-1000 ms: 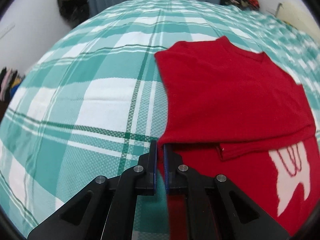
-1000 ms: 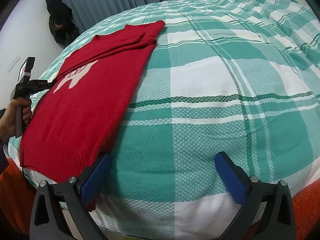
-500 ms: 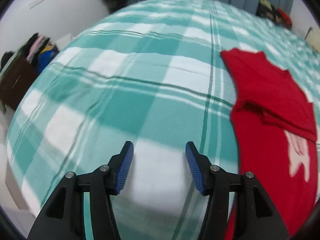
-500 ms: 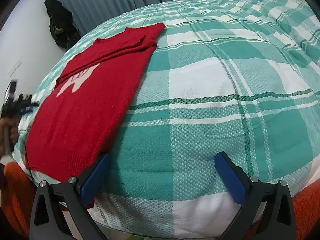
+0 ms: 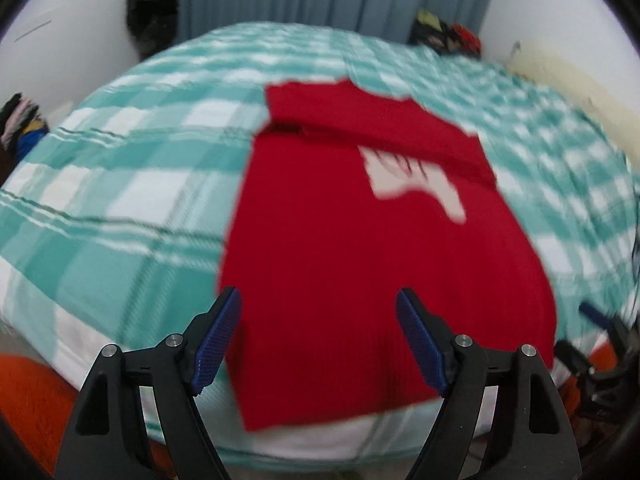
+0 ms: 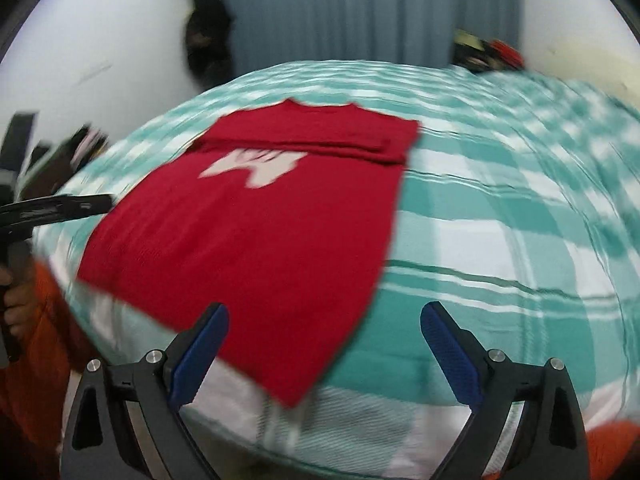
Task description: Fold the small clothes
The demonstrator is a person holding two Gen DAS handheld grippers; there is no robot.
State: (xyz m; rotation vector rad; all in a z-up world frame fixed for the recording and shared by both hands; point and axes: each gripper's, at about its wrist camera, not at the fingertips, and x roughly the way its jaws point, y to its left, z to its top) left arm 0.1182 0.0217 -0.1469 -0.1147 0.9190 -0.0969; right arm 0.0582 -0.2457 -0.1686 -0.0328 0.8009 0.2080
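Observation:
A red sweater (image 5: pixel 360 260) with a white motif lies flat on the plaid bed, its upper part folded over in a band across the chest. My left gripper (image 5: pixel 318 300) hovers above the near hem, jaws wide and still opening, pads touching nothing. In the right wrist view the sweater (image 6: pixel 260 232) stretches away from my right gripper (image 6: pixel 325 312). Its jaws are wide and closing slightly, with the hem's near right corner below them, not pressed. The left gripper (image 6: pixel 60 204) shows at the left edge there, held by a hand (image 6: pixel 16 304).
The green and white plaid bedsheet (image 5: pixel 120 200) (image 6: pixel 500 240) covers the bed; its near edge drops to orange fabric (image 5: pixel 28 392). A grey curtain (image 6: pixel 360 12), dark hanging clothes (image 5: pixel 152 12) and a clothes pile (image 5: pixel 444 36) stand beyond the far side.
My left gripper let go of the sweater's fold, opened wide and pulled back to the near hem. My right gripper swung left and rolled, so the hem's corner lies under it.

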